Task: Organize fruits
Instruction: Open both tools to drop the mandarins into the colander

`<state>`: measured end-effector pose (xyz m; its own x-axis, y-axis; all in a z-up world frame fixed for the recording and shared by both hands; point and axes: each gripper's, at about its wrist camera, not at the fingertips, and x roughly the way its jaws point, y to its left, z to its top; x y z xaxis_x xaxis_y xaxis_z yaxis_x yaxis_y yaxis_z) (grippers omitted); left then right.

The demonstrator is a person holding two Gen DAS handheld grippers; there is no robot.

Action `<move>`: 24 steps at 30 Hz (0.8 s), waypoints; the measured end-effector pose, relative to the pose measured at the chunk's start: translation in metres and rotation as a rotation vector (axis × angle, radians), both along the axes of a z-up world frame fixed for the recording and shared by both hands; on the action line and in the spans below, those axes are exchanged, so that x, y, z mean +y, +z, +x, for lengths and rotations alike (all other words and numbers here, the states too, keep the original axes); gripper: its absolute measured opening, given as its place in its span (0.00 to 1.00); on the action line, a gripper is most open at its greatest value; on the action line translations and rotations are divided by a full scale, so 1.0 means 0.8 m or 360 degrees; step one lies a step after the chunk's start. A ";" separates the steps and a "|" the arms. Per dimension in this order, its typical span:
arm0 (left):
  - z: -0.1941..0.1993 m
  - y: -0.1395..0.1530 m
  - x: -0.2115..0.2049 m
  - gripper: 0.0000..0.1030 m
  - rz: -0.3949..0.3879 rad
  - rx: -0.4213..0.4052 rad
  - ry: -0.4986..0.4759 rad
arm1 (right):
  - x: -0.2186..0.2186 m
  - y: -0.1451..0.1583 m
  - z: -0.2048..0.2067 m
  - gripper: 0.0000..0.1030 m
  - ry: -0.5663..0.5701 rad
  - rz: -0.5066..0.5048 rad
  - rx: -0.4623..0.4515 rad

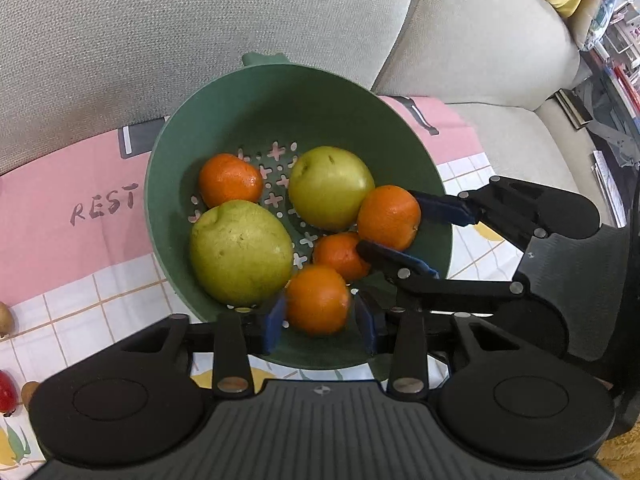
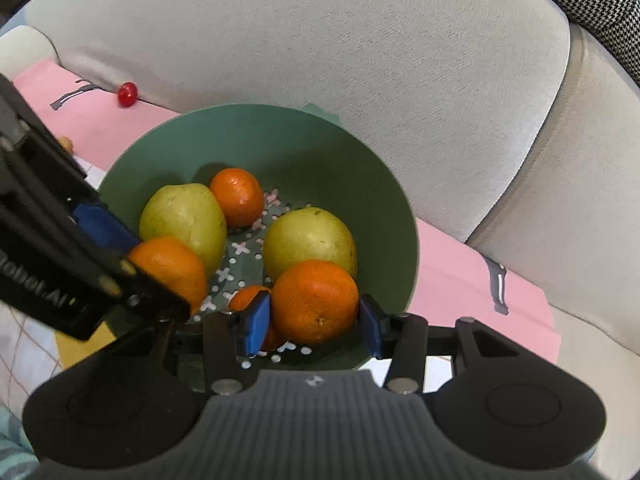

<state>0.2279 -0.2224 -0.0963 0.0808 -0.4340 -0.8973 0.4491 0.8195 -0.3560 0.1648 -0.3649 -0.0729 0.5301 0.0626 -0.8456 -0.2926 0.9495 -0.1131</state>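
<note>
A green colander bowl [image 1: 224,120] stands on a pink cloth and holds two green pears [image 1: 240,252] [image 1: 330,186] and several oranges. My left gripper [image 1: 320,322] is shut on an orange [image 1: 318,298] just inside the bowl's near rim. My right gripper [image 1: 390,224] enters from the right and is shut on another orange [image 1: 388,216] over the bowl. In the right wrist view the right gripper [image 2: 314,322] holds its orange [image 2: 316,304], and the left gripper's orange [image 2: 172,268] shows at the left above the bowl [image 2: 280,136].
The bowl sits on a pink and white tiled cloth [image 1: 60,208] spread over a beige sofa [image 1: 200,20]. A red cherry-like fruit [image 2: 127,94] lies at the cloth's far edge. A red fruit [image 1: 6,392] and small brown fruits [image 1: 5,318] lie at the left.
</note>
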 end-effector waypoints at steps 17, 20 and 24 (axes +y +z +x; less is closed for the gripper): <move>-0.012 0.018 -0.003 0.75 0.0028 -0.0080 -0.0029 | 0.012 0.010 -0.018 0.61 0.0001 -0.0054 -0.0055; -0.014 0.027 0.002 0.77 0.0014 -0.0097 -0.0016 | 0.014 0.017 -0.023 0.61 -0.0021 -0.0079 -0.0088; -0.020 0.040 0.015 0.77 -0.0020 -0.0125 0.0022 | 0.012 0.028 -0.030 0.65 -0.0070 -0.0066 -0.0117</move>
<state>0.2120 -0.2105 -0.0640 0.1565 -0.4437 -0.8824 0.4648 0.8214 -0.3306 0.1412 -0.3550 -0.0502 0.5924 0.0037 -0.8056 -0.2400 0.9554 -0.1721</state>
